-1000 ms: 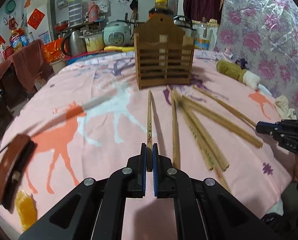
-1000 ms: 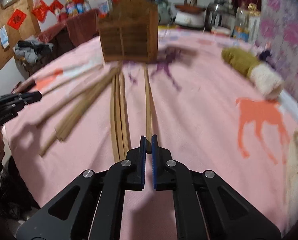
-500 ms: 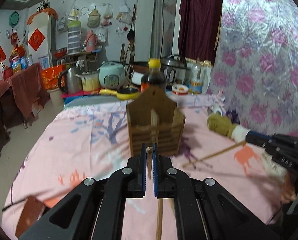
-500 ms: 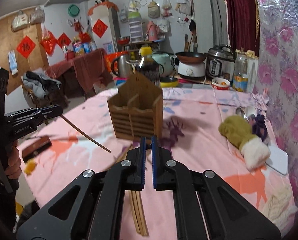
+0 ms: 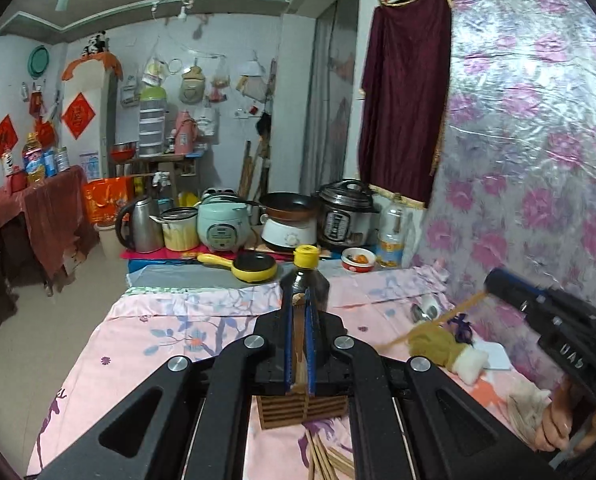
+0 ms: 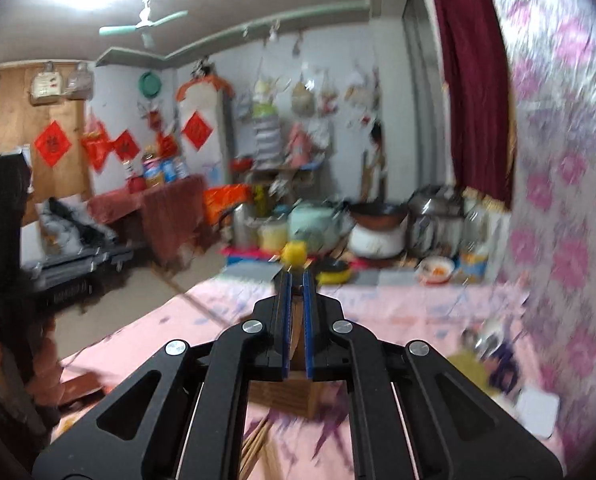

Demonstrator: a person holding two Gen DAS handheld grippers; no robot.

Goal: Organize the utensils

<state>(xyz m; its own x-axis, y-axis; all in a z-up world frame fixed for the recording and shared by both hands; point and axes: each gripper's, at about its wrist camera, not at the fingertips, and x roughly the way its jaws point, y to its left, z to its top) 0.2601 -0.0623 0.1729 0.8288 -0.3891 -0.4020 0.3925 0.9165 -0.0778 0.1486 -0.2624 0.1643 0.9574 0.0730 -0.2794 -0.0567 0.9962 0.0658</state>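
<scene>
My left gripper (image 5: 298, 304) is shut on a wooden chopstick (image 5: 298, 340) that runs up between the blue pads. The wooden slatted holder (image 5: 301, 410) stands on the pink cloth just below the fingers. My right gripper shows at the right of the left wrist view (image 5: 491, 280), shut on another chopstick (image 5: 441, 318) that slants down to the left. In the blurred right wrist view my right gripper (image 6: 296, 276) is raised above the holder (image 6: 286, 390). Several loose chopsticks (image 5: 323, 460) lie in front of the holder.
A dark sauce bottle with a yellow cap (image 5: 305, 276) stands behind the holder. An olive and white glove (image 5: 443, 346) lies at the right. Kettle, rice cookers and pans (image 5: 226, 228) crowd the far end. The flowered wall (image 5: 537, 160) is close on the right.
Both grippers have lifted from the table, each with a chopstick, and tilted up. The holder has dropped from the middle of each view to below the fingers.
</scene>
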